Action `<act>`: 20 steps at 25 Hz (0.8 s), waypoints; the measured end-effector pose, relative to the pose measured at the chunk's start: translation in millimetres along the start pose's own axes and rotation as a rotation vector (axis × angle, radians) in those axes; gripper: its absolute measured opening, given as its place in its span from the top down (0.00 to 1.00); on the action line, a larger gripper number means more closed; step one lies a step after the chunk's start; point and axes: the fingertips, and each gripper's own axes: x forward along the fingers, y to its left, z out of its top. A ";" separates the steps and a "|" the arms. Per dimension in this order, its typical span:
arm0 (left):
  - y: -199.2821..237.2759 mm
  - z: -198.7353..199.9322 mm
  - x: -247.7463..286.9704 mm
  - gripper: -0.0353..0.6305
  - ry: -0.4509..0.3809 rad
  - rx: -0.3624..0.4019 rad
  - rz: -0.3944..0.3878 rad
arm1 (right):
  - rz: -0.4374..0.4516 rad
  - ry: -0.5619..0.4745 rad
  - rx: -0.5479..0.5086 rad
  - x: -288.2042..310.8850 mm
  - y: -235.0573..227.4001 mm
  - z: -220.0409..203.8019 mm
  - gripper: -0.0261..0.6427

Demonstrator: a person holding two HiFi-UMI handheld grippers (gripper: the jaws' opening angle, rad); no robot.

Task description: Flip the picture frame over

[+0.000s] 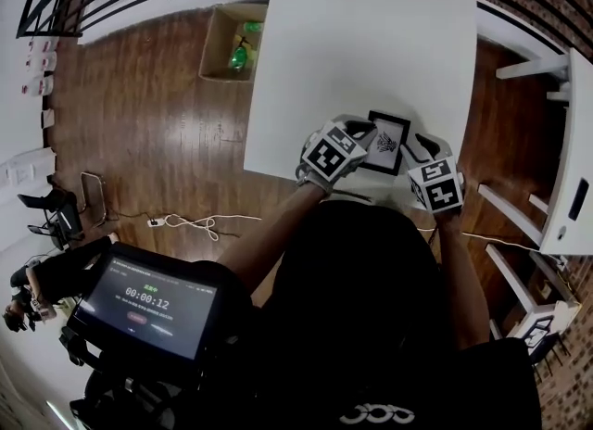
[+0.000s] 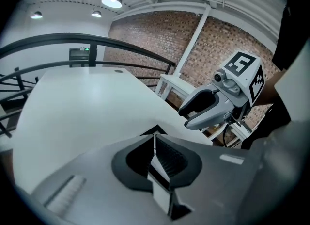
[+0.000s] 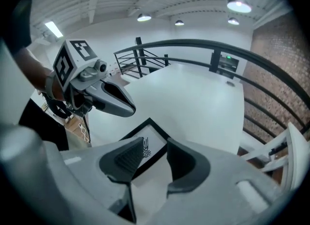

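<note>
The left gripper (image 2: 156, 144) has its jaws drawn together on a thin pale slab that runs edge-on between the dark ribbed pads. A black corner of the picture frame (image 2: 156, 130) pokes out just past the tips, so the slab is the frame's own edge, clamped. The right gripper (image 3: 156, 146) has its jaws standing apart. The frame (image 3: 154, 136) lies beyond and between them, face up towards the camera: a black border round a white sheet with a small dark drawing. Its near edge crosses the gap, and the left pad overlaps the border, but no pad visibly presses on it.

Each gripper shows in the other's view, close by and slanting down towards the frame; the left gripper (image 3: 97, 90) and the right gripper (image 2: 223, 100) both carry a marker cube.

From the head view the frame (image 1: 386, 139) sits near the near edge of the white table (image 1: 361, 48), with the left gripper (image 1: 338, 152) touching its left side and the right gripper (image 1: 433, 178) just beside its right.

Farther out, a cardboard box (image 1: 230, 41) stands on the wooden floor (image 1: 157, 132) left of the table, and a dark screen (image 1: 148, 303) with a timer sits low on the left. Behind the table run a black railing (image 3: 208, 49) and a brick wall (image 2: 193, 44).
</note>
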 end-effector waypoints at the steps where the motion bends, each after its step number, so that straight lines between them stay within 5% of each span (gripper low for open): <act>1: -13.5 0.7 -6.1 0.92 -0.023 0.000 0.003 | 0.000 -0.026 -0.015 -12.7 5.7 -2.6 0.77; 6: -69.9 3.5 -26.6 0.92 -0.135 -0.003 0.030 | -0.004 -0.164 -0.079 -62.8 24.5 -14.4 0.96; 20: -217.3 -14.6 -77.0 0.93 -0.353 0.004 0.112 | 0.080 -0.363 -0.178 -161.8 83.1 -83.8 0.97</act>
